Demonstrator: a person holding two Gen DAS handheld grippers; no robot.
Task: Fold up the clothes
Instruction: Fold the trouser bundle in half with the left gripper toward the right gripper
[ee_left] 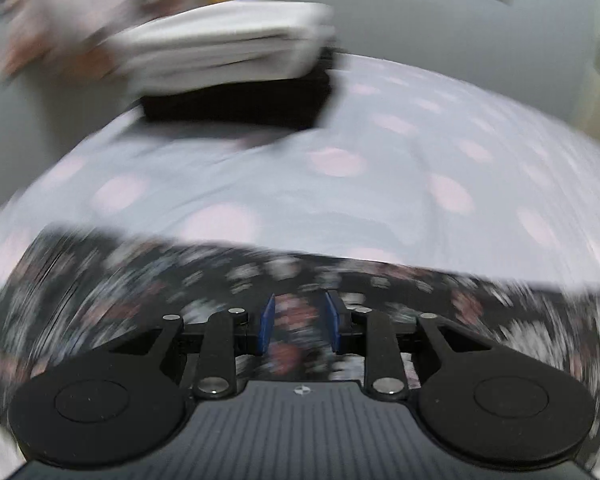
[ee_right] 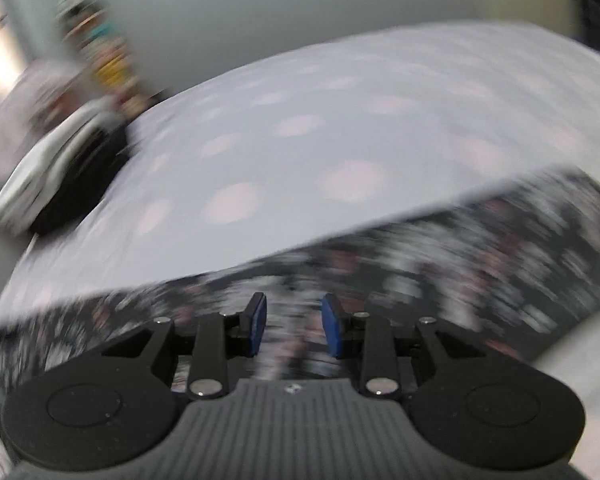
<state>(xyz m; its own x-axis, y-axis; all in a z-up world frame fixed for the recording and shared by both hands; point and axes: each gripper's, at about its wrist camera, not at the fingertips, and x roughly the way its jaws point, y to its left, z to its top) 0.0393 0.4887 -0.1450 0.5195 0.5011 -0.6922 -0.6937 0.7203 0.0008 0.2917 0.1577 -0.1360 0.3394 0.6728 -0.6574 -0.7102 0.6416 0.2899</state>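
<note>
A dark floral garment (ee_left: 140,280) lies spread across the near part of a pale bed sheet with pink dots (ee_left: 260,184). Both views are smeared by motion. My left gripper (ee_left: 300,312) hovers low over the garment with its blue pads (ee_left: 267,326) apart, and the floral cloth shows through the gap. In the right wrist view the same garment (ee_right: 500,240) runs along the sheet (ee_right: 300,140) at a slant. My right gripper (ee_right: 294,312) stands over it, pads (ee_right: 256,320) apart, with no fold pinched between them.
A stack of folded clothes (ee_left: 228,48), white pieces on top of a black one (ee_left: 240,104), sits at the far left of the bed. The right wrist view shows this stack (ee_right: 40,184) at its left edge. Grey wall lies beyond the bed.
</note>
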